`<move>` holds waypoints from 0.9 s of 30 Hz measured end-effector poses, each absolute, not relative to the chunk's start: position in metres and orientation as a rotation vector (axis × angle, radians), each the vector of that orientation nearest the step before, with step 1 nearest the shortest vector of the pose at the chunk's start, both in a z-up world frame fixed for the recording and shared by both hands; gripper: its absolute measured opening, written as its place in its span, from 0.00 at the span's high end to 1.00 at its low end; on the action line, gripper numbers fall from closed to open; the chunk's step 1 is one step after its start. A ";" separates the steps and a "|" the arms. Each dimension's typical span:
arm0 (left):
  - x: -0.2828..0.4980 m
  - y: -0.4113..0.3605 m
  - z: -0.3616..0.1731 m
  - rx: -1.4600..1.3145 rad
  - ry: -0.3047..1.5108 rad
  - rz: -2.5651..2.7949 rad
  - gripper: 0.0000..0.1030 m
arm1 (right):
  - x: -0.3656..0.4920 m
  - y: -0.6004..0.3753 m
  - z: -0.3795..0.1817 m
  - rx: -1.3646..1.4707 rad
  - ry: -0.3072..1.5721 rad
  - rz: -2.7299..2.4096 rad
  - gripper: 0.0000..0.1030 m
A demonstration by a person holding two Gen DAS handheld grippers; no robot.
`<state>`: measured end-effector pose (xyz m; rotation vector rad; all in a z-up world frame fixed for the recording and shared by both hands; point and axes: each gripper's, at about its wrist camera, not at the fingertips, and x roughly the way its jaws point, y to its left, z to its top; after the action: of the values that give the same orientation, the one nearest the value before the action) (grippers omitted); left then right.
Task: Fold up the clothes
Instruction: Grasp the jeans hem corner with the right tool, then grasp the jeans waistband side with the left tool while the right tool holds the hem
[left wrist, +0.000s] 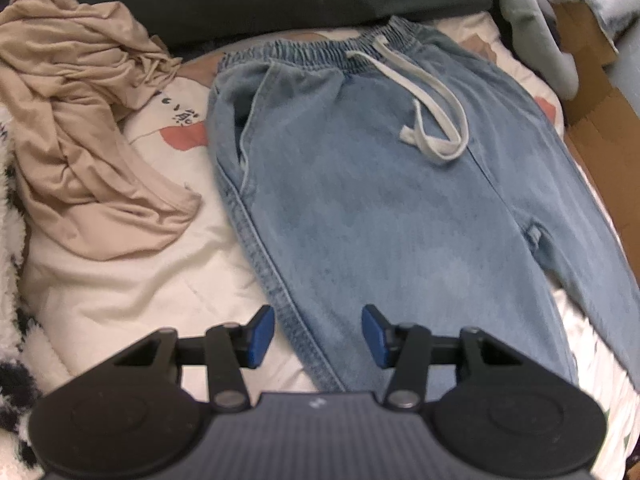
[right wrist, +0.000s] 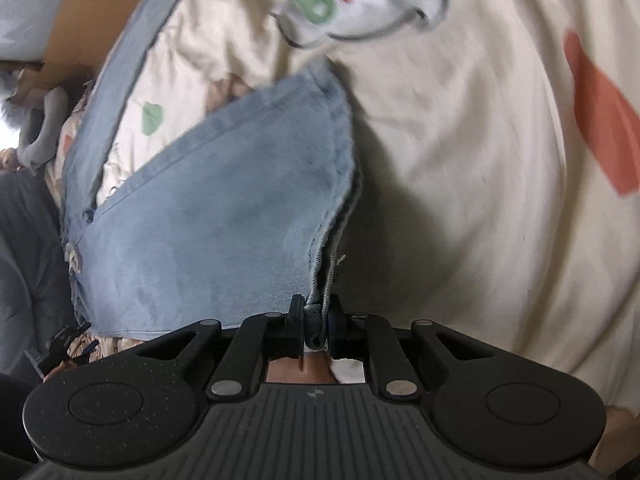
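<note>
The jeans point(left wrist: 360, 184) lay spread on the cream bedcover point(left wrist: 120, 300), waistband toward twelve o'clock in the left wrist view, with the white drawstring point(left wrist: 436, 108) looped just below it. The left gripper point(left wrist: 318, 336) hung over the lower part of one leg, its blue pads point(left wrist: 260, 336) spread apart on either side of the outer seam, with no grip on the cloth. A crumpled beige garment point(left wrist: 88, 120) sat at nine to ten o'clock, apart from the jeans.

The right gripper point(right wrist: 316, 328) had its jaws pressed together on the hem of a jeans leg point(right wrist: 224, 216), the denim rising from the pinch toward eleven o'clock.

The pinch looked to be on only a thin edge of the hem, so a quick pull could probably slip the cloth free. With the left jaws not closed on anything, the far leg might drag and bunch as the fold went over.

Only the left view showed the waistband, drawstring and beige garment. Only the right view showed the pinched hem, and a grey printed cloth point(right wrist: 372, 4) at twelve o'clock.
</note>
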<state>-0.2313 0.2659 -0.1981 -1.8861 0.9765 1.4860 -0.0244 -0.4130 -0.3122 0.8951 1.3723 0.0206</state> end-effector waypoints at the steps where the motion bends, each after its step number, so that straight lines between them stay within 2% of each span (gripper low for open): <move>1: -0.232 0.266 -0.199 -1.893 0.961 1.499 0.53 | -0.022 -0.414 -0.308 0.892 1.372 0.023 0.92; 5: -0.238 0.263 -0.207 -1.919 0.931 1.556 0.60 | -0.014 -0.419 -0.296 0.894 1.364 0.026 0.92; 10: -0.244 0.255 -0.213 -1.930 0.884 1.654 0.60 | -0.005 -0.426 -0.282 0.903 1.337 0.026 0.92; 20: -0.250 0.235 -0.227 -1.960 0.593 1.793 0.60 | 0.015 -0.426 -0.262 0.900 1.337 0.009 0.92; 24: -0.259 0.230 -0.234 -1.954 0.423 1.891 0.60 | 0.026 -0.426 -0.254 0.869 1.341 0.014 0.92; 27: -0.268 0.231 -0.226 -1.918 0.327 1.944 0.70 | 0.030 -0.425 -0.250 0.858 1.340 0.009 0.92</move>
<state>-0.2679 0.2306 -0.2259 -1.9180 0.3274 1.9437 0.0303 -0.4253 -0.2501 0.8580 1.3403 0.0091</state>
